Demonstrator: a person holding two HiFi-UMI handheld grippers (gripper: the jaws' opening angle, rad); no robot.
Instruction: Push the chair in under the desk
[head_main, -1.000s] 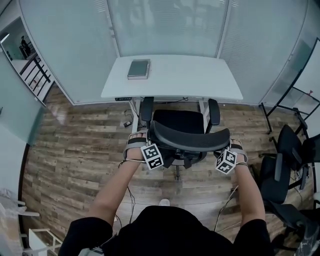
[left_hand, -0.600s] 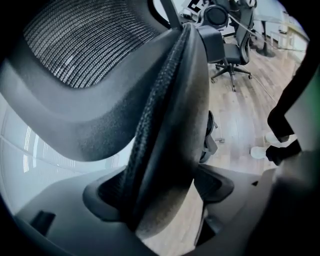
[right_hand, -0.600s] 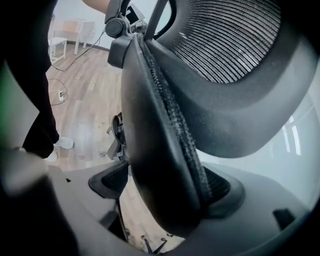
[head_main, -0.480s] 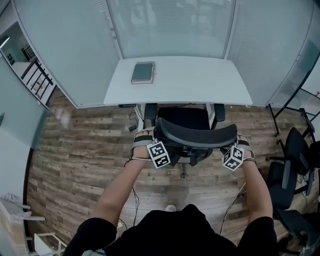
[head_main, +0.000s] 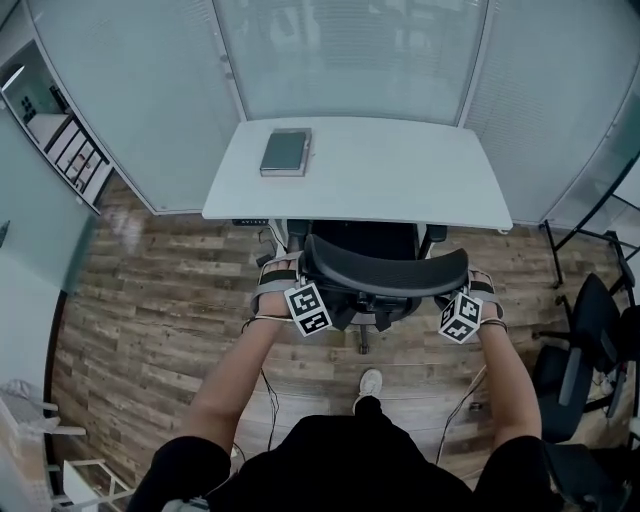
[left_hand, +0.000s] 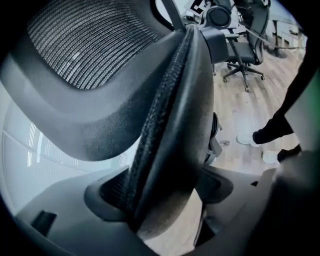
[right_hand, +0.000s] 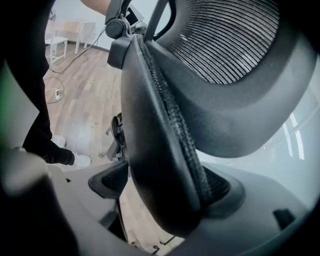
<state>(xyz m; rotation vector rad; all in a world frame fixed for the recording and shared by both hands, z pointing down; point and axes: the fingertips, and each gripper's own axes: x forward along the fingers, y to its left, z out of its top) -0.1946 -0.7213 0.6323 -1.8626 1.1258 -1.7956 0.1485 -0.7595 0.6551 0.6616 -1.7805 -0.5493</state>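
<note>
The black mesh office chair (head_main: 385, 272) stands at the white desk (head_main: 400, 185), its seat and armrests partly under the desk's front edge. My left gripper (head_main: 287, 282) grips the left edge of the backrest (left_hand: 115, 100). Its jaws are closing, with the padded rim wedged between the pads (left_hand: 112, 192). On the other side my right gripper (head_main: 478, 293) clamps the right edge of the backrest (right_hand: 225, 100); the rim fills the gap between its pads (right_hand: 215, 187).
A grey book (head_main: 285, 152) lies on the desk's left part. Frosted glass walls close in behind and beside the desk. More black chairs (head_main: 590, 345) stand at the right. Cables trail over the wooden floor, and the person's shoe (head_main: 370, 382) is behind the chair.
The chair has rolled forward toward the desk with both grippers on its backrest; seat and armrests now reach further under the desktop. The person has stepped forward.
</note>
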